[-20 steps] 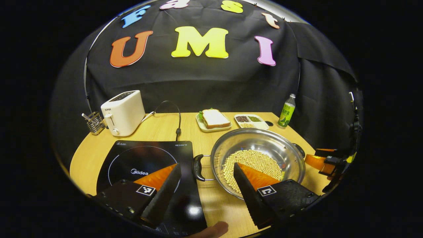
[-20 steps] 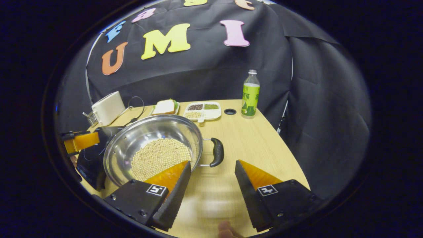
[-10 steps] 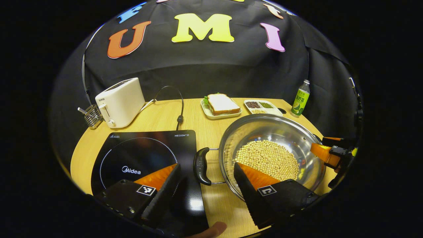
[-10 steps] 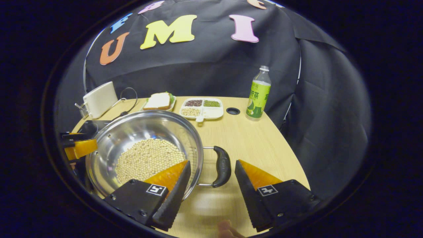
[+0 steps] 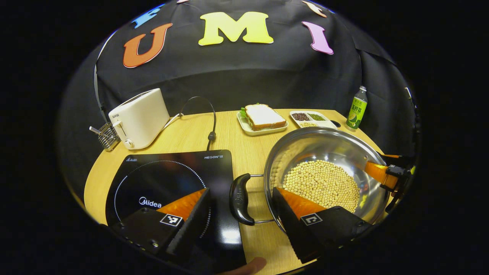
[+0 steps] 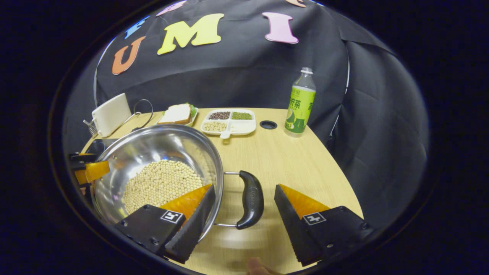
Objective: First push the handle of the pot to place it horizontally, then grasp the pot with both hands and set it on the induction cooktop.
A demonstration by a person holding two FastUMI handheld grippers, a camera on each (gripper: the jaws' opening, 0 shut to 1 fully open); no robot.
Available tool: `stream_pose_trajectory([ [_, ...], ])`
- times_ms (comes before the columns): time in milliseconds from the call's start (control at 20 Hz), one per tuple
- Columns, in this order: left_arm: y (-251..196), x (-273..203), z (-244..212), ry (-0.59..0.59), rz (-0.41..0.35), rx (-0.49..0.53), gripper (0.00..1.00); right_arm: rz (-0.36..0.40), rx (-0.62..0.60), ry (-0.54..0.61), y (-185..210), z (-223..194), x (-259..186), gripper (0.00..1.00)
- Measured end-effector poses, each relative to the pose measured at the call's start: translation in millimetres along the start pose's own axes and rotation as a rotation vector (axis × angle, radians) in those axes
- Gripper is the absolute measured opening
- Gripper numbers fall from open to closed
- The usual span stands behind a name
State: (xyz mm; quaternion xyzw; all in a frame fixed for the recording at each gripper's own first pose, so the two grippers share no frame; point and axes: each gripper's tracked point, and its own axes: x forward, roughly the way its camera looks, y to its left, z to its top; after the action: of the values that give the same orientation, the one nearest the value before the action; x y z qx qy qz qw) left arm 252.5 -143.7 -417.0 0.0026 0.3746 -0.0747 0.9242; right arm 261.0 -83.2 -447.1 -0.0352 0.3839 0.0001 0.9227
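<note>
The steel pot (image 5: pixel 324 168) (loaded with beans, likely heavy and slick) is best taken by its black handles (image 6: pixel 250 198); both tools (image 5: pixel 240 225) (image 6: pixel 244 225) gape, released.

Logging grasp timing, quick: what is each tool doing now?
Left tool: open, straddling the pot's left handle.
Right tool: open, straddling the right handle.
</note>
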Motion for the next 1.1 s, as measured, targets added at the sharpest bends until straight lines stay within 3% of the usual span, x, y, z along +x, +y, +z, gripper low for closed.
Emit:
stream_pose_trajectory([
  [200,-2.5,0.0,0.5,-0.002,0.019,-0.004,0.95,0.008,0.022,0.002,1.4,-2.8,3.0,0.99],
  [300,-4.0,1.2,0.8,0.000,0.024,-0.009,0.88,0.026,0.034,0.005,5.9,-3.5,3.2,0.99],
  [400,-5.6,1.2,1.3,-0.011,0.011,0.001,0.84,0.082,0.068,0.018,19.5,-7.2,0.3,0.94],
  [450,-10.4,0.4,3.1,-0.016,-0.012,0.011,0.83,0.079,0.089,0.016,20.8,-7.1,-1.9,0.86],
  [550,-13.3,1.6,1.7,-0.013,-0.028,0.024,0.72,0.045,0.070,0.017,15.3,-10.3,-5.7,0.75],
  [650,-16.2,-5.0,-1.0,-0.008,-0.044,0.007,0.71,0.008,0.065,0.011,9.7,-11.5,-10.0,0.72],
  [700,-18.8,-7.4,-2.8,-0.003,-0.051,-0.004,0.58,0.003,0.071,0.010,9.0,-12.4,-12.6,0.72],
  [1100,-15.9,-56.7,0.2,-0.044,-0.066,-0.036,0.56,-0.004,0.086,-0.041,11.0,-5.2,-63.9,0.70],
])
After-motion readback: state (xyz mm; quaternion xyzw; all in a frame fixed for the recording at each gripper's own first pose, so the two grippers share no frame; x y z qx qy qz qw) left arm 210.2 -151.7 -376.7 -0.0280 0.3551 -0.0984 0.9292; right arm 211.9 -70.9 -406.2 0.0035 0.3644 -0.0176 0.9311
